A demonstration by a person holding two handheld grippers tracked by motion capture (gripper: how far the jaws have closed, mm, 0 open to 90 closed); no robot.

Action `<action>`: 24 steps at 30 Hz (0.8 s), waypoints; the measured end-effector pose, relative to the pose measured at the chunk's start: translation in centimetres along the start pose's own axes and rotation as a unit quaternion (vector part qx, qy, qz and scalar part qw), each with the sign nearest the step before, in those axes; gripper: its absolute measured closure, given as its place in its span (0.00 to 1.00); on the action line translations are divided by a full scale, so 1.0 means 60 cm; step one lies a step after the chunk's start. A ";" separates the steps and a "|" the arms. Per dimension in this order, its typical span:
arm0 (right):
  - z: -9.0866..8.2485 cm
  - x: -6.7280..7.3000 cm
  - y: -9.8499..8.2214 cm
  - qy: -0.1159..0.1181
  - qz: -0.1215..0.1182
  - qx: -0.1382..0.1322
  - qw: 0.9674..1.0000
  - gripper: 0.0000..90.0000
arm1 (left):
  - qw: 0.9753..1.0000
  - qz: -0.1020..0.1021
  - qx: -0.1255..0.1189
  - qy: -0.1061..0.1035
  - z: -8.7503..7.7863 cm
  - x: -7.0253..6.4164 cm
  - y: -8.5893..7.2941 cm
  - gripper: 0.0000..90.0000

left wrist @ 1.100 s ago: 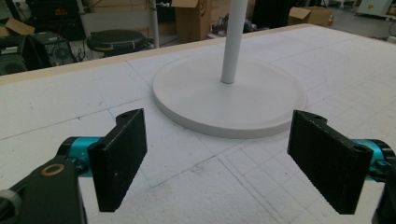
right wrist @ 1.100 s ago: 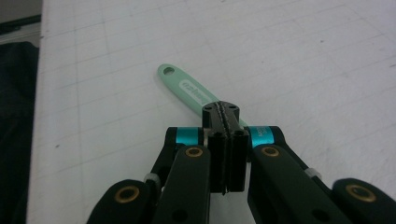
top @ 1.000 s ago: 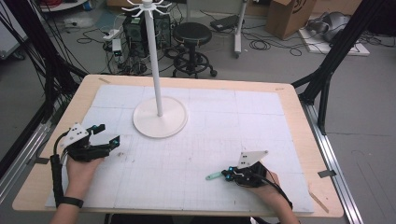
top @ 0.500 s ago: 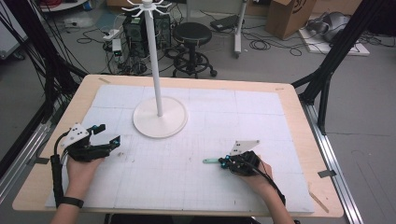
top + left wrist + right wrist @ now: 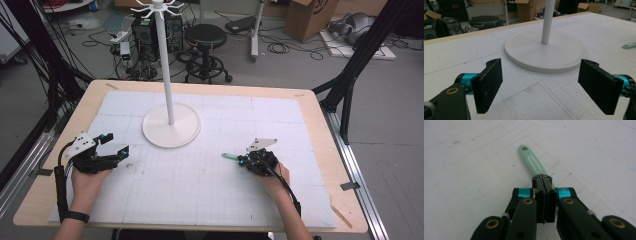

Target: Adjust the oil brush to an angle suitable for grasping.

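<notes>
My right gripper (image 5: 242, 160) lies low over the white mat at the right, jaws pressed together on one end of a mint-green handled utensil (image 5: 229, 156). In the right gripper view the green handle (image 5: 532, 161), with a hole at its far tip, sticks out beyond the shut gripper (image 5: 544, 180); the gripped end is hidden. My left gripper (image 5: 115, 143) rests at the left of the mat, open and with nothing between its jaws. In its own view the left gripper (image 5: 544, 87) faces a white stand's round base (image 5: 544, 53), and the green handle's tip (image 5: 629, 45) shows at far right.
A white stand with a tall pole (image 5: 165, 65) and round base (image 5: 172, 132) rises from the mat's far middle, between the hands. The wooden table (image 5: 320, 125) edges the white gridded mat (image 5: 200, 185). A stool, boxes and cables lie on the floor beyond.
My right gripper has moved away from the person, farther onto the mat, and the green utensil has gone with it. The left gripper has stayed put.
</notes>
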State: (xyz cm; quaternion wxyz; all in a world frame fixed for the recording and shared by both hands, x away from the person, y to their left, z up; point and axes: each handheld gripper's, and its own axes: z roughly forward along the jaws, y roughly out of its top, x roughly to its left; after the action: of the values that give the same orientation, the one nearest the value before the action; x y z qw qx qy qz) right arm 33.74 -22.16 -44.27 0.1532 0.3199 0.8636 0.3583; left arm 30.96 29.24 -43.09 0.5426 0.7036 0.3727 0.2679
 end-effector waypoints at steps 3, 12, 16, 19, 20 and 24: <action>0.003 -0.008 0.003 -0.015 0.018 0.002 1.000 1.00 | 1.000 0.000 0.001 -0.001 0.000 0.000 0.000 0.23; -0.017 -0.025 -0.001 0.000 0.050 -0.037 0.998 0.95 | 1.000 0.007 0.003 -0.001 -0.003 0.002 0.000 0.23; -0.060 -0.044 -0.011 0.013 0.060 -0.086 0.994 0.88 | 1.000 0.009 0.007 0.001 -0.006 0.004 -0.001 0.22; -0.092 -0.055 -0.023 0.017 0.065 -0.118 0.991 0.83 | 1.000 0.011 0.008 0.001 -0.008 0.005 -0.001 0.22; -0.092 -0.055 -0.023 0.017 0.065 -0.118 0.991 0.83 | 1.000 0.011 0.008 0.001 -0.008 0.005 -0.001 0.22; -0.124 -0.066 -0.043 0.017 0.071 -0.148 0.986 0.72 | 1.000 0.017 0.006 0.003 -0.011 0.005 0.000 0.22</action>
State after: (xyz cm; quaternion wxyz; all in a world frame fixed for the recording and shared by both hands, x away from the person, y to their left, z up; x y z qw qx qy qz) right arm 31.89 -30.06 -40.81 0.1588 0.3481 0.7788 0.4972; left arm 30.61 29.85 -42.94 0.5329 0.7122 0.3638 0.2766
